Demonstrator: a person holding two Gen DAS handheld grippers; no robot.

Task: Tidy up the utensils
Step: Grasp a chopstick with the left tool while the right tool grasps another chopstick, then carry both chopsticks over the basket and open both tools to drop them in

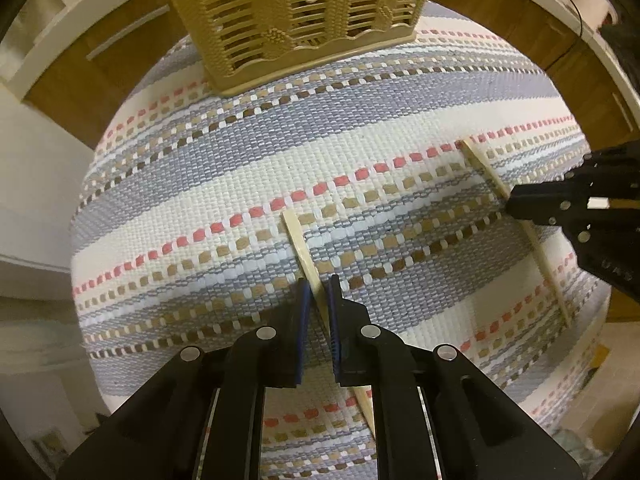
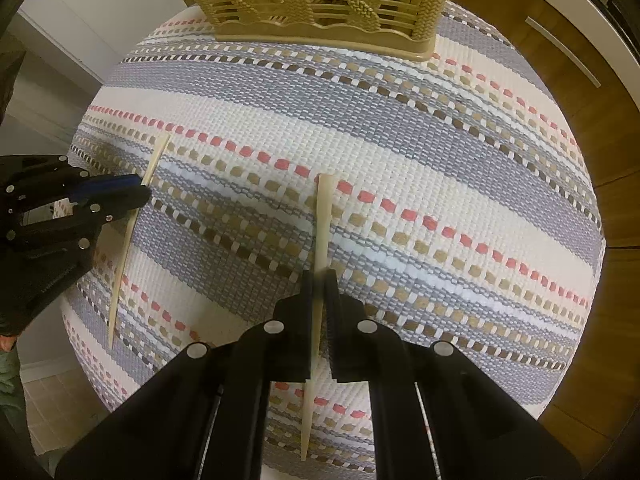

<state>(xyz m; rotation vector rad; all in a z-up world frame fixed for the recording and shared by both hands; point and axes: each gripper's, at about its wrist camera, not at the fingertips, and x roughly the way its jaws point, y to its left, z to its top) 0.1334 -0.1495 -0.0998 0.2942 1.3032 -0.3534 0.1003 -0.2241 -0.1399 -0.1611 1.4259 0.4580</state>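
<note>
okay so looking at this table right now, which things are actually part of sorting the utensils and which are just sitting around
Part of the job:
left chopstick, between the left gripper's fingers
right chopstick, between the right gripper's fingers
tan slatted basket

Just there:
striped woven mat
wooden cabinets
</note>
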